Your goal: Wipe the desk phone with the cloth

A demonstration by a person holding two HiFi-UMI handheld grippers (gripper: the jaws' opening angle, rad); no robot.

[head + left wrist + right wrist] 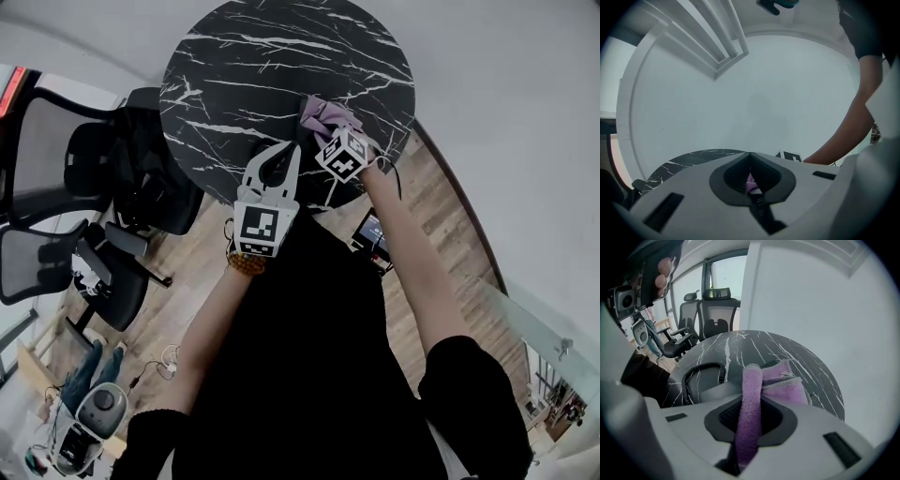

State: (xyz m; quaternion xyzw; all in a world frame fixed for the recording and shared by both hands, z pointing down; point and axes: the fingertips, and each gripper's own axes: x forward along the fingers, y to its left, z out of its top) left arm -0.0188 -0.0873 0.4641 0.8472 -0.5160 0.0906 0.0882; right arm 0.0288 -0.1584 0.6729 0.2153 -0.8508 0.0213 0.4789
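Over marble table (234, 56), right hand-held gripper (749, 401) clamps cloth (787, 385) lengthwise along its jaws; left hand-held gripper (750, 155) closed.

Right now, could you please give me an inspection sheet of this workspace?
Surface: round black marble table.
Job's things: purple cloth; phone, seemingly the grey edge beside the cloth, mostly hidden.
Clutter: nothing seen.
Grippers: right claw shut on cloth; left claw shut.
Cables: coiled cord on table.
Surroundings: office chairs, wood floor, white wall.
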